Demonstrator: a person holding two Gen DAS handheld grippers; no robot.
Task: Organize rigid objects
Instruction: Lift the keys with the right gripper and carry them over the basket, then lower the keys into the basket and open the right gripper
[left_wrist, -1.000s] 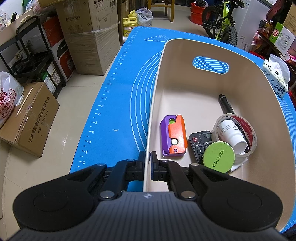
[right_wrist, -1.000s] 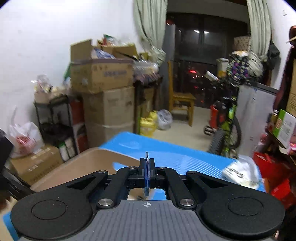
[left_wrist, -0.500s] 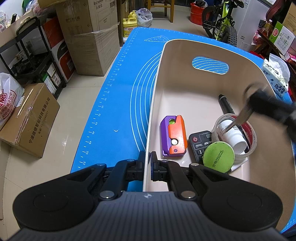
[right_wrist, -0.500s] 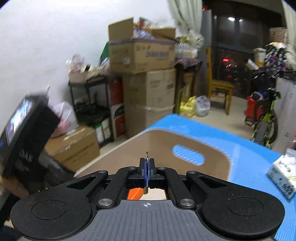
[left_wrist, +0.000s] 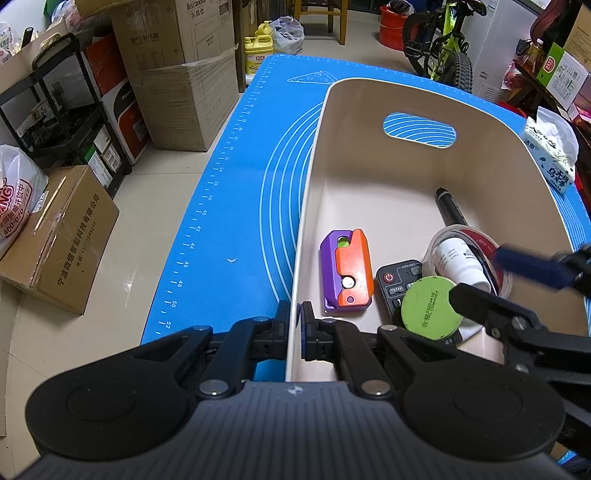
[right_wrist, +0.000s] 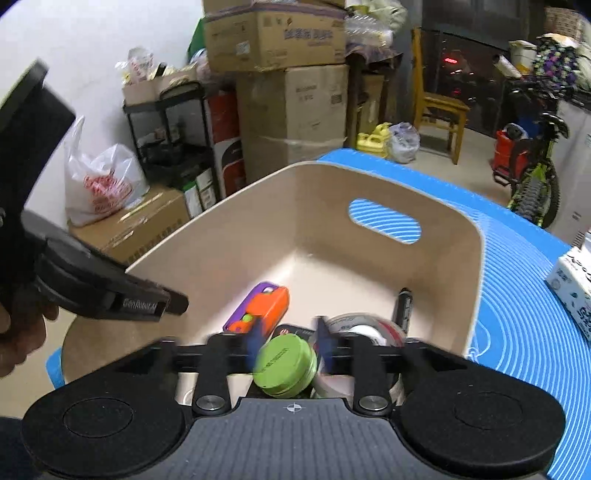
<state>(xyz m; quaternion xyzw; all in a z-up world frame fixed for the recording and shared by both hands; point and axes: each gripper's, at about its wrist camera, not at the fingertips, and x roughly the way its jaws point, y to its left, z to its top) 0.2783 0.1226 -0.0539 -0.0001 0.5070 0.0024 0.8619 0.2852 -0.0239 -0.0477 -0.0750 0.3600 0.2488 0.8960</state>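
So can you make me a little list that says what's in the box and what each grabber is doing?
box: beige bin on the blue mat
inside: purple-orange toy, remote, green tin, tape roll around a white bottle, black marker
left gripper: shut on the bin's near wall
right gripper: open, fingers either side of the green tin
outside: tissue pack

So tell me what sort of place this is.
Probably a cluttered home storeroom or spare room: stacked cardboard boxes, a child's bicycle by the wall, and a wooden chair beside detergent jugs.
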